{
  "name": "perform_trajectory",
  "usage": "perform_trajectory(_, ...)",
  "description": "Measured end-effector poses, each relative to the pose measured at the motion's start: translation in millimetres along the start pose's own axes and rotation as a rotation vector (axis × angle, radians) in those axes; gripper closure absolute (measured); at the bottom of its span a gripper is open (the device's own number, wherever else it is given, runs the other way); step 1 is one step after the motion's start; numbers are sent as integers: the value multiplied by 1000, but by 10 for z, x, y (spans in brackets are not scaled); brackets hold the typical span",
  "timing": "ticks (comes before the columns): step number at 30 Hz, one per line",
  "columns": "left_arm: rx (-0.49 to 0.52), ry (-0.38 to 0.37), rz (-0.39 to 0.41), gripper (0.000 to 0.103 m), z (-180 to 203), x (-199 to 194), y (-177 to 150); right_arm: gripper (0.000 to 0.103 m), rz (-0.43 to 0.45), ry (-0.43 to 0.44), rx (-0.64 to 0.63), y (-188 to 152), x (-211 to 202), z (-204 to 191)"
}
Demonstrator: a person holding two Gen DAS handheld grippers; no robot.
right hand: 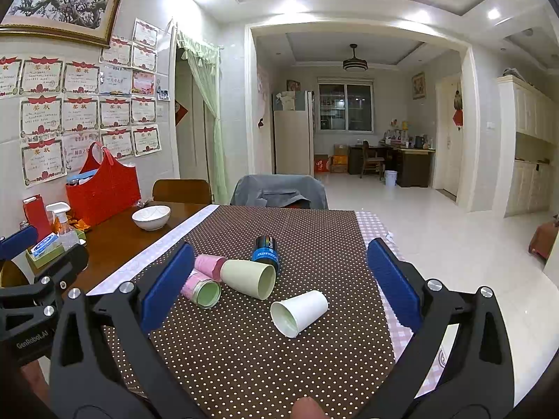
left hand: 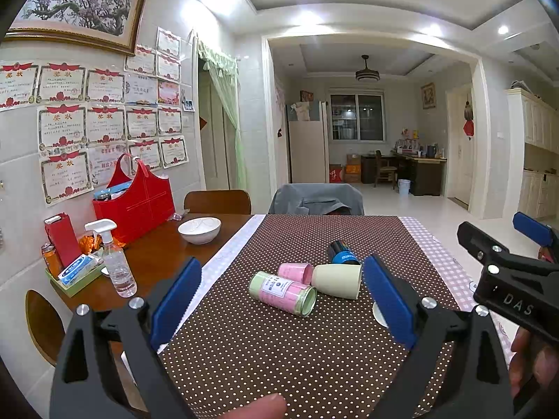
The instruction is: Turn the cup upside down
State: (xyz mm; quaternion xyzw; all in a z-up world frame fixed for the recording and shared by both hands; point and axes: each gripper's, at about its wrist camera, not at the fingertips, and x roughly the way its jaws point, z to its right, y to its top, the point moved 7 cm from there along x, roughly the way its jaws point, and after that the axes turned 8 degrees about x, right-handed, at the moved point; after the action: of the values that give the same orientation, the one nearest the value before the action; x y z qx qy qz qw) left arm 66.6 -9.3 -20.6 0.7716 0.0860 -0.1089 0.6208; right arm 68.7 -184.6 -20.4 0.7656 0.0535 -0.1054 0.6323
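Note:
Several cups lie on their sides on the brown dotted cloth (right hand: pixel 244 356). A white paper cup (right hand: pixel 299 313) lies nearest, mouth toward me, between my right gripper's (right hand: pixel 279 279) open blue fingers. A cream cup (right hand: pixel 248 278), a pink-and-green cup (right hand: pixel 202 290), a pink cup (right hand: pixel 209 266) and a black-and-blue cup (right hand: pixel 265 252) lie together behind it. In the left wrist view my left gripper (left hand: pixel 281 302) is open and empty, short of the pink-and-green cup (left hand: pixel 283 292), the cream cup (left hand: pixel 337 281) and the pink cup (left hand: pixel 295 272).
A white bowl (left hand: pixel 200 230), a spray bottle (left hand: pixel 115 265), a red bag (left hand: pixel 134 202) and a tray of small items (left hand: pixel 75 274) stand on the wooden table at the left. A chair with a grey jacket (left hand: pixel 316 203) stands at the far edge.

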Motion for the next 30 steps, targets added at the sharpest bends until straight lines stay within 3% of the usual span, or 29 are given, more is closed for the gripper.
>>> perform_trajectory(30,-3,-6,-19,11,16,69,-53,6,-20,-4,8,-37,61,62)
